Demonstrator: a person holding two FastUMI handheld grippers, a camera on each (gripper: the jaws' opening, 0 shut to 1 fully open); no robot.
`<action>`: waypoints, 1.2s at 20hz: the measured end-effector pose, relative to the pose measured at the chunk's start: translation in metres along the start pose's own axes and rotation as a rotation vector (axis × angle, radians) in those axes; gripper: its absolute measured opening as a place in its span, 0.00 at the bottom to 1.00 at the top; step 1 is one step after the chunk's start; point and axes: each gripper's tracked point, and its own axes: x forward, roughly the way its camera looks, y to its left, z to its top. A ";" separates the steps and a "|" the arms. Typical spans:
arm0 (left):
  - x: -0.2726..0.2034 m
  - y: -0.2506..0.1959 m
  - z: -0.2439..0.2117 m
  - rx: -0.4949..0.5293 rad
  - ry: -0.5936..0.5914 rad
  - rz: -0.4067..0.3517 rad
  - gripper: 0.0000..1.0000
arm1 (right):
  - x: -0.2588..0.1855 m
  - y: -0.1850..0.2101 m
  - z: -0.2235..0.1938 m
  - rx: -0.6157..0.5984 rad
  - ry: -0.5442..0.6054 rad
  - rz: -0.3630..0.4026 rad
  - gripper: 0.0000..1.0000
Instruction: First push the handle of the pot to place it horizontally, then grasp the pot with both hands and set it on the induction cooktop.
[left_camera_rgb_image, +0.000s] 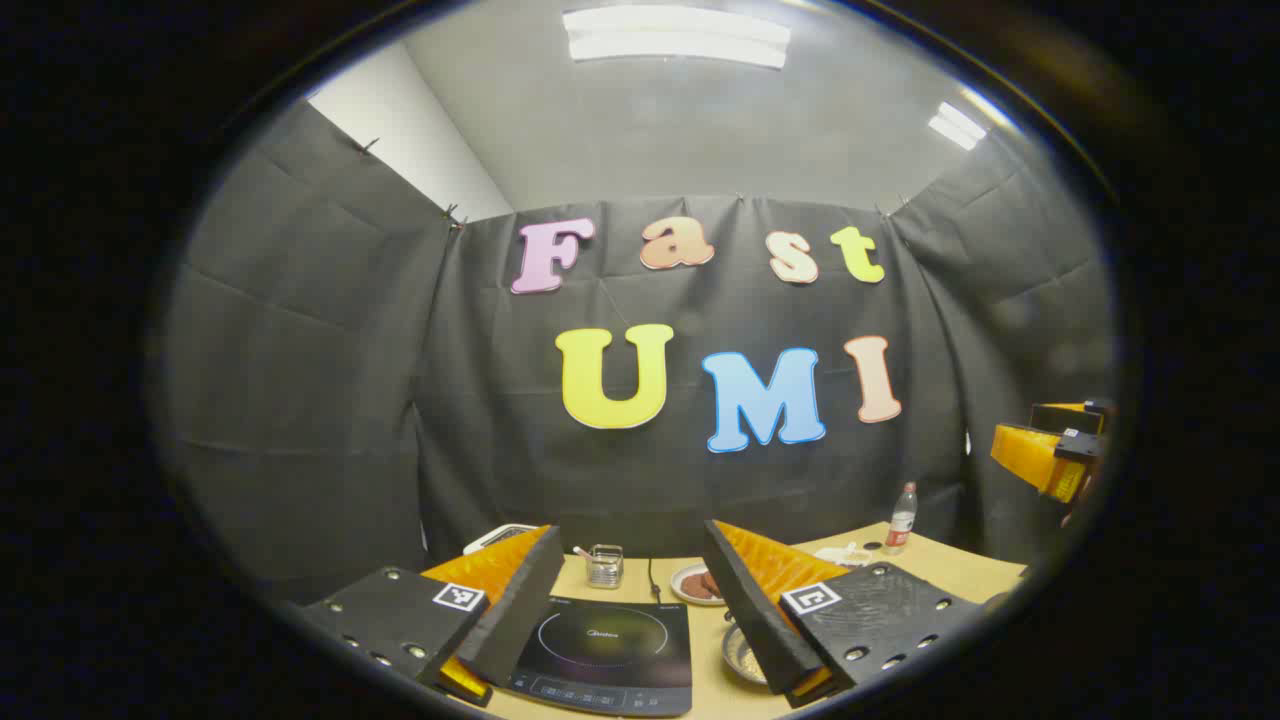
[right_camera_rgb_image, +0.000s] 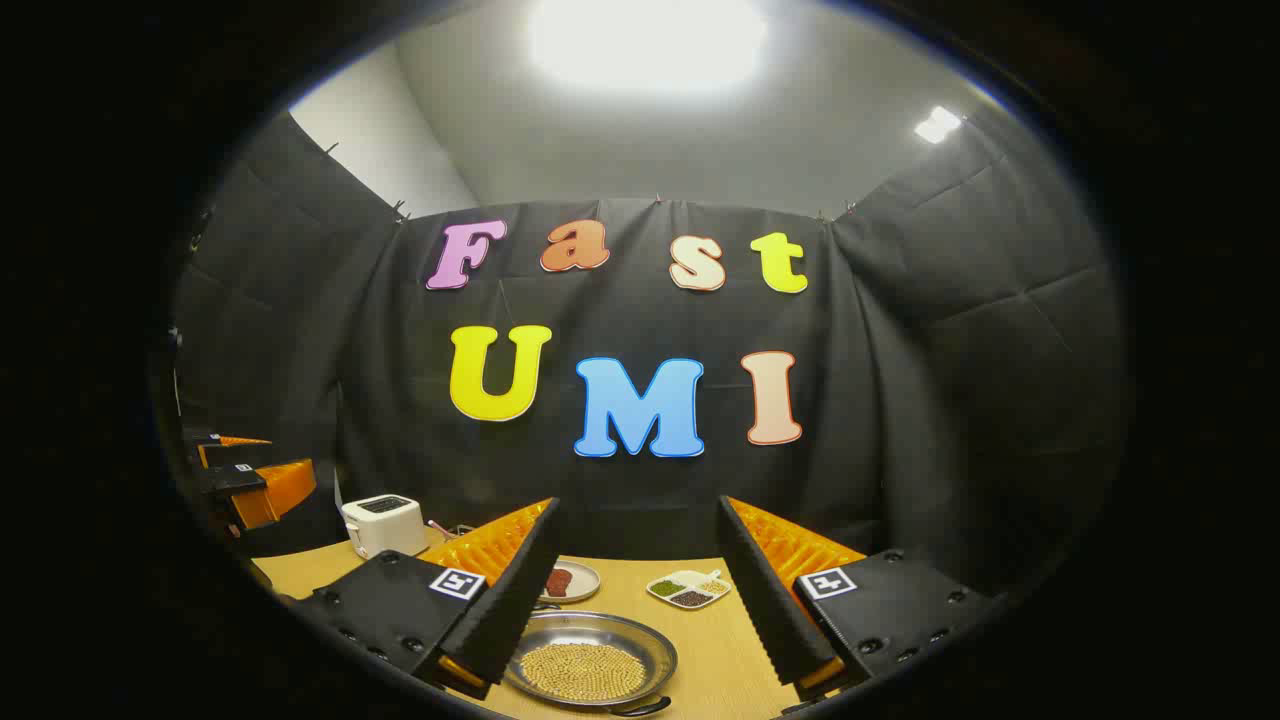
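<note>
A shallow steel pot (right_camera_rgb_image: 590, 665) full of pale beans sits on the wooden table, low between the fingers of my right gripper (right_camera_rgb_image: 638, 505), which stands open above it and holds nothing. The pot's dark handle (right_camera_rgb_image: 640, 708) shows at its near rim. In the left gripper view the black induction cooktop (left_camera_rgb_image: 600, 650) lies below my open, empty left gripper (left_camera_rgb_image: 631, 530). Part of the pot's rim (left_camera_rgb_image: 742, 655) peeks out beside the cooktop, behind a finger. Each view also catches the other gripper farther off: the right gripper (left_camera_rgb_image: 1050, 455) and the left gripper (right_camera_rgb_image: 250, 480).
Behind the cooktop stand a small glass jar (left_camera_rgb_image: 605, 565), a plate of brown food (left_camera_rgb_image: 695, 583) and a bottle (left_camera_rgb_image: 902, 517). A white toaster (right_camera_rgb_image: 383, 522), the same plate (right_camera_rgb_image: 570, 582) and a divided dish of grains (right_camera_rgb_image: 688, 590) stand on the table (right_camera_rgb_image: 720, 650) by the booth wall.
</note>
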 end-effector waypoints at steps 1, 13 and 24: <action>-0.001 0.001 0.002 0.001 -0.004 0.001 0.92 | -0.001 0.000 0.000 0.001 0.000 -0.001 0.98; -0.011 0.005 0.013 0.016 -0.039 -0.005 0.92 | -0.005 -0.004 -0.001 0.017 0.021 -0.029 0.96; -0.016 0.014 0.013 0.015 -0.045 0.000 0.87 | -0.006 -0.001 -0.003 0.023 0.030 -0.041 0.79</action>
